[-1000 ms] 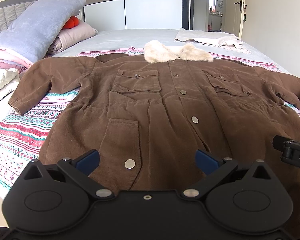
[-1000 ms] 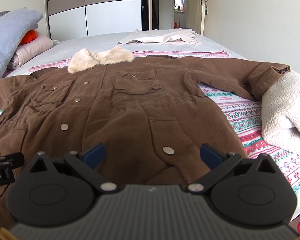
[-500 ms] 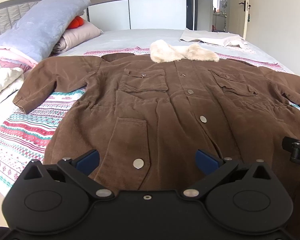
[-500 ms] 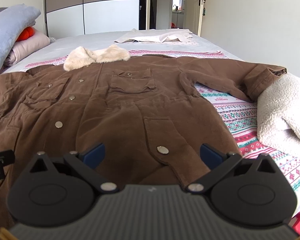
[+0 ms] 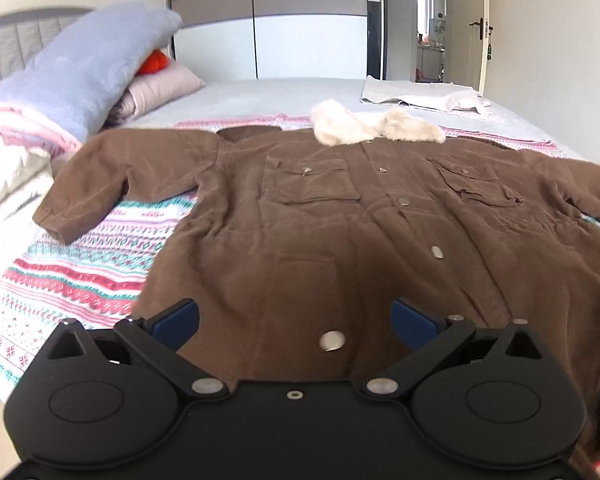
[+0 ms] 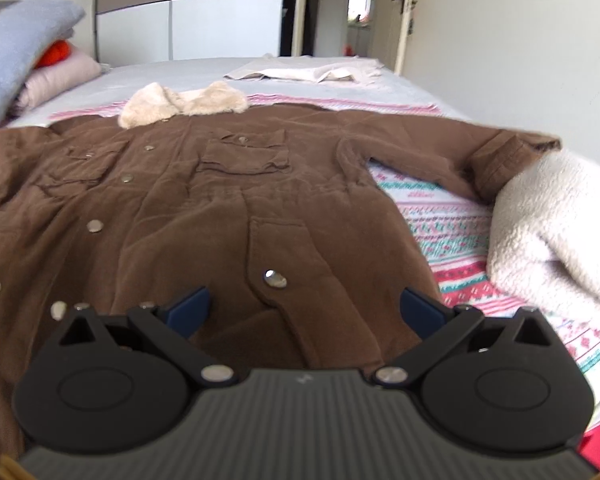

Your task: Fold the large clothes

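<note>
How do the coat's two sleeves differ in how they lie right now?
The left sleeve bends down at the elbow, its cuff lying flat on the patterned blanket. The right sleeve runs nearly straight out, its cuff butting against the white fleece throw. Both are unfolded, spread clear of the coat body.

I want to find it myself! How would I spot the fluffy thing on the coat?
Look at the bed, then the big brown coat spread flat across it. At the coat's far end, by the neck, lies the cream fur collar: the only pale, fuzzy part touching the smooth brown cloth.
</note>
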